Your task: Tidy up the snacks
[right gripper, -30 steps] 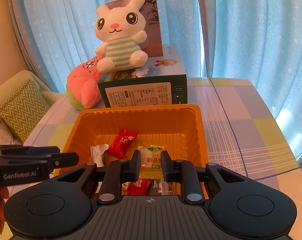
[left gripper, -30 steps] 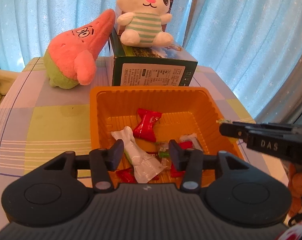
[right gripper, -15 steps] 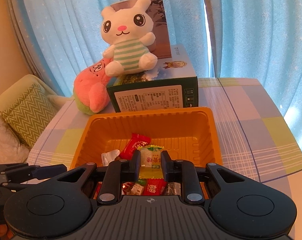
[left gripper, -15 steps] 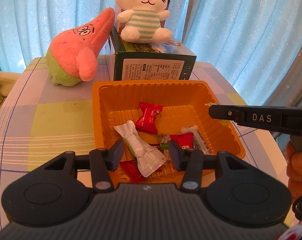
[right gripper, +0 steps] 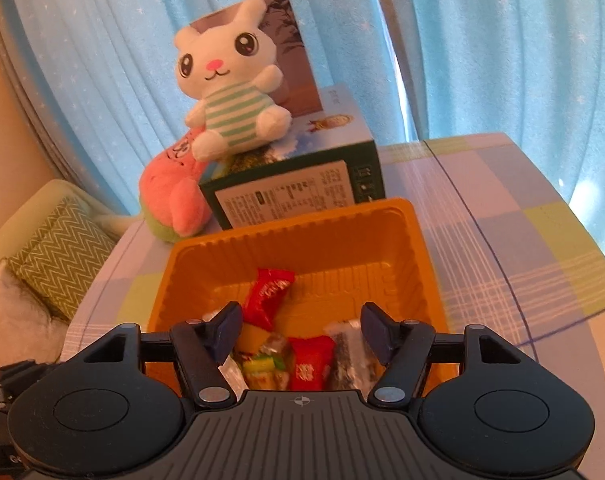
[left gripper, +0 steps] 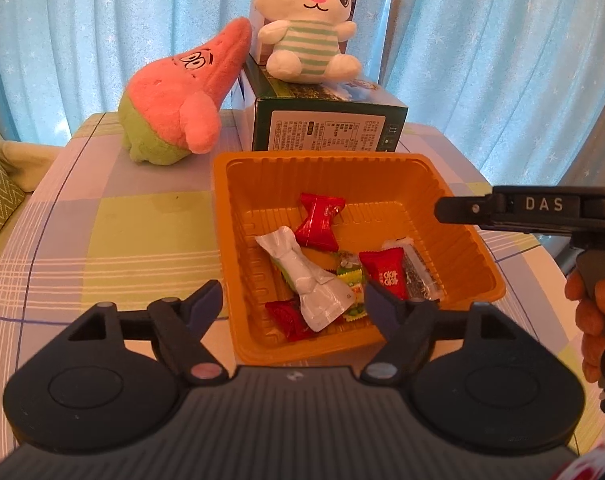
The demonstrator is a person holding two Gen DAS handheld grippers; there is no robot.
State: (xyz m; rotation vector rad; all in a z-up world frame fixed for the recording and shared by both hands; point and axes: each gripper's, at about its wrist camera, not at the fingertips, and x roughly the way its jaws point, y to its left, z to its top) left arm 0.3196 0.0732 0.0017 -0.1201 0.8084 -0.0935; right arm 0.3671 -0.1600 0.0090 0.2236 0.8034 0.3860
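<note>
Both grippers tip downward over the near rim of the orange tray (left gripper: 462,208), which sits on the checked table (left gripper: 102,232) just in front of the green box (left gripper: 326,128).

The left gripper (left gripper: 294,300) hovers at the tray's near left corner; its fingers stand apart and are opening, the left finger outside the tray wall over the cloth, the right one above the snacks. The white packet (left gripper: 310,284) lies in the tray between them, touched by neither pad. The right gripper (right gripper: 300,326) hangs over the near edge too, jaws spreading, nothing pinched; below the gap lie a red packet (right gripper: 308,364), a yellow-green packet (right gripper: 262,366) and a dark packet (right gripper: 348,354). In the left view its side reaches in above the tray's right rim, with a hand (left gripper: 594,312) on its grip.

A second ago the right fingers were clamped on the yellow-green packet held upright; it now lies loose in the tray. The left fingers were narrower then, astride the white packet.

All snacks seen are inside the tray, toward its near half, a red candy (left gripper: 320,220) nearer the middle. The far half of the tray floor is bare. Left of the tray the table is open up to the pink plush (left gripper: 182,108) at the far left corner; the right side is open cloth. A bunny (left gripper: 310,24) sits on the box.
</note>
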